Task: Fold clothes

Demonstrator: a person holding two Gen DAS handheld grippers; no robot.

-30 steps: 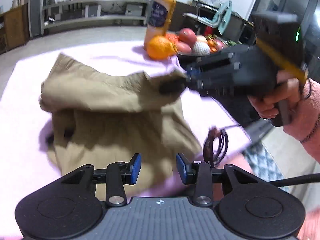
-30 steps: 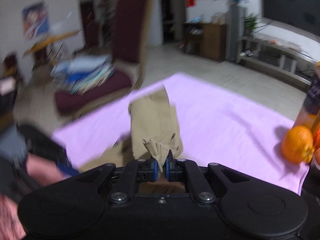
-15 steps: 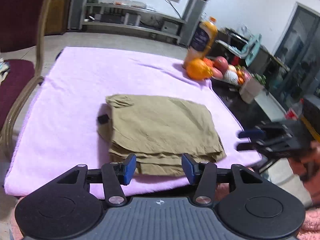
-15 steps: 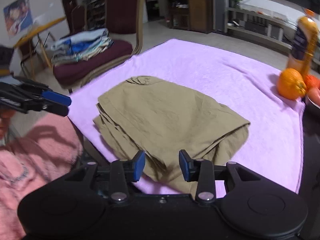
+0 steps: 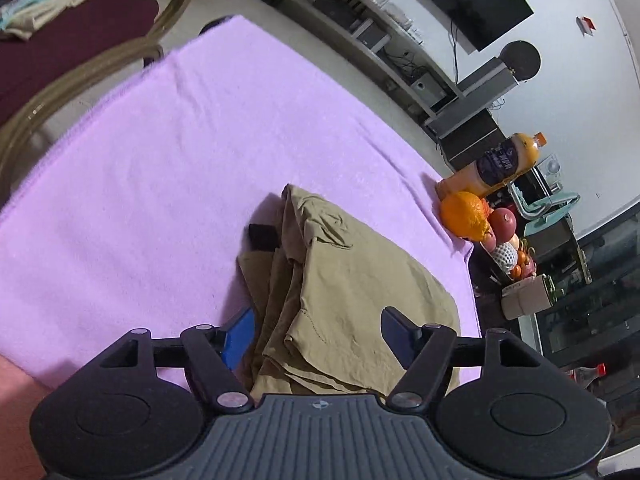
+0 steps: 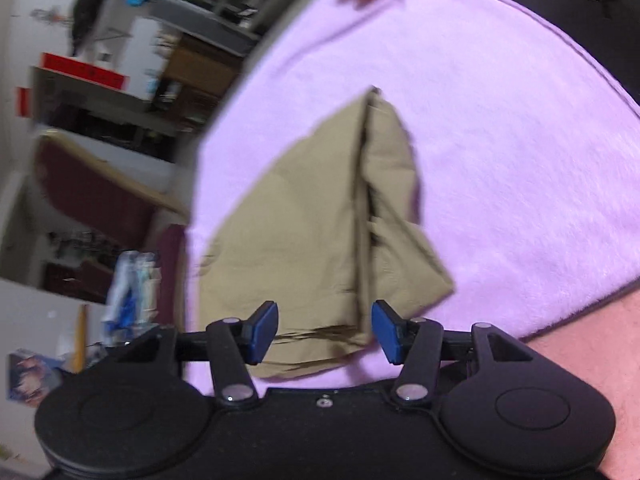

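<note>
Left gripper [image 5: 316, 340] hangs over the near edge of the garment [image 5: 352, 296], jaws spread wide, nothing between the pads; its left blue pad [image 5: 239, 338] sits low beside the garment's layered edge, over the cloth [image 5: 160, 184], and the other pad [image 5: 394, 334] stands above khaki fabric. Whether either pad touches fabric cannot be told. Right gripper [image 6: 325, 332] is likewise wide open and empty, its fingers flanking the garment's [image 6: 316, 220] near corner from above. Garment: khaki, folded into a compact stack of several layers, lying flat on the cloth. In the left view the stacked edges show along the garment's left and near sides; a small dark tab [image 5: 262, 236] sticks out from under its left edge. In the right view a long fold line runs away from the gripper, with looser, thicker layers on the garment's right; this view is motion-blurred. Cloth [image 6: 500, 140]: lilac, covering the table under the garment, bare on all visible sides of it. Beyond the garment's far right corner, at the cloth's edge: an orange [image 5: 464, 216], a juice bottle [image 5: 492, 168] behind it, more fruit [image 5: 506, 236] just off the cloth. Left of the garment, off the cloth: a chair [image 5: 76, 52] with a maroon seat.
</note>
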